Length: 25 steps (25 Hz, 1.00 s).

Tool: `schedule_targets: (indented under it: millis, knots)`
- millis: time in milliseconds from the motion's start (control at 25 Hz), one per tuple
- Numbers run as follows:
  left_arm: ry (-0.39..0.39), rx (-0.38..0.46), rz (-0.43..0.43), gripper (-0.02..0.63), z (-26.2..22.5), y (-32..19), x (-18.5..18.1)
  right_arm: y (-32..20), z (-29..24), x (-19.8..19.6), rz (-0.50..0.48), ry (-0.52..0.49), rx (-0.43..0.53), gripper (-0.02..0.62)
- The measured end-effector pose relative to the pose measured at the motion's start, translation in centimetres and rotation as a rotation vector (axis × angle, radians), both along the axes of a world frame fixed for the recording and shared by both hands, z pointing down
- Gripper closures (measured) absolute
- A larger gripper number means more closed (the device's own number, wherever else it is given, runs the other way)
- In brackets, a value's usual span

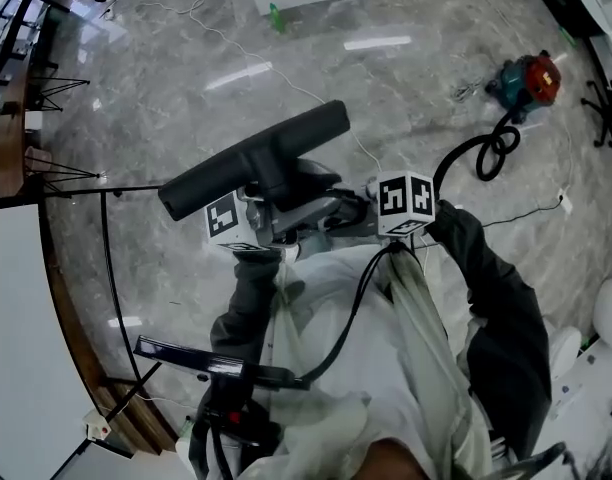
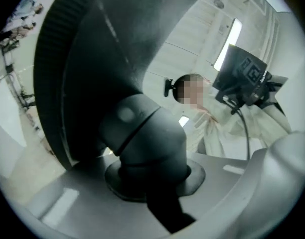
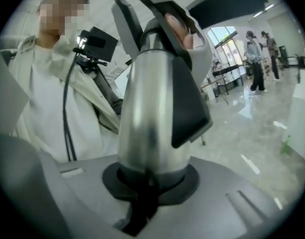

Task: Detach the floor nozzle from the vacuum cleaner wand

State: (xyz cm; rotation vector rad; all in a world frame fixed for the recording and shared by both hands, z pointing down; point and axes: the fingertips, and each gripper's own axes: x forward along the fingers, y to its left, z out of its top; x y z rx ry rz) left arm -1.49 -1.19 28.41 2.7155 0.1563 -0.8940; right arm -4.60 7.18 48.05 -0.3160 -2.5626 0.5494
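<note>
- While it is held up at chest height over the floor, the black floor nozzle [image 1: 254, 158] lies crosswise, its long head tilted with the right end higher; this is what we see from the head view.
- We see its rounded grey neck [image 2: 142, 133] running down from the wide head into the left gripper [image 2: 151, 183], whose jaws are clenched on that neck, dark pads pressed to it.
- Beside the neck, the silver wand [image 1: 314, 211] reaches toward the right gripper [image 1: 371, 208].
- We find the right gripper clamped on the wand as well: in its own view the shiny tube stands up from between the closed jaws, with a dark angular piece [image 3: 190, 108] on its side.
- We cannot tell whether nozzle and wand are joined or parted where they meet.
- Each gripper carries a white cube with black square markers; the two cubes sit near each other, left and right of the wand.
- Behind the tools we see the person's pale jacket [image 1: 336, 368] and a dark sleeve [image 1: 496, 298].
- Farther out lies a glossy grey marble floor [image 1: 186, 78].
- On it, well apart from the nozzle, rests a red and teal vacuum body [image 1: 531, 78] with a looped black hose [image 1: 491, 148].
- Two people [image 3: 256, 59] stand far off in the right gripper view.
</note>
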Motion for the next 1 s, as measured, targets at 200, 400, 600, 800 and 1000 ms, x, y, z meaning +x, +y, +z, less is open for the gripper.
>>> schedule_targets:
  millis: [200, 400, 600, 800, 1000]
  knots:
    - [-0.166, -0.199, -0.287, 0.537, 2.6, -4.4, -0.1, -5.5, 2.6, -0.5, 0.456, 0.178, 0.265, 0.558]
    - [-0.314, -0.392, -0.557, 0.535, 5.0, -7.6, -2.0, -9.2, 4.0, -0.3, 0.773, 0.332, 0.489, 0.558]
    - [-0.127, -0.117, -0.261, 0.534, 2.1, -2.1, -1.4, -4.6, 2.9, -1.1, 0.385, 0.148, 0.337, 0.554]
    - [-0.010, 0.042, -0.021, 0.532, 0.1, 1.6, 0.1, 0.1, 0.9, 0.1, 0.032, -0.006, 0.109, 0.556]
    - [-0.157, -0.184, -0.242, 0.537, 2.0, -3.3, 0.5, -3.7, 2.2, -0.2, 0.364, 0.117, 0.194, 0.558]
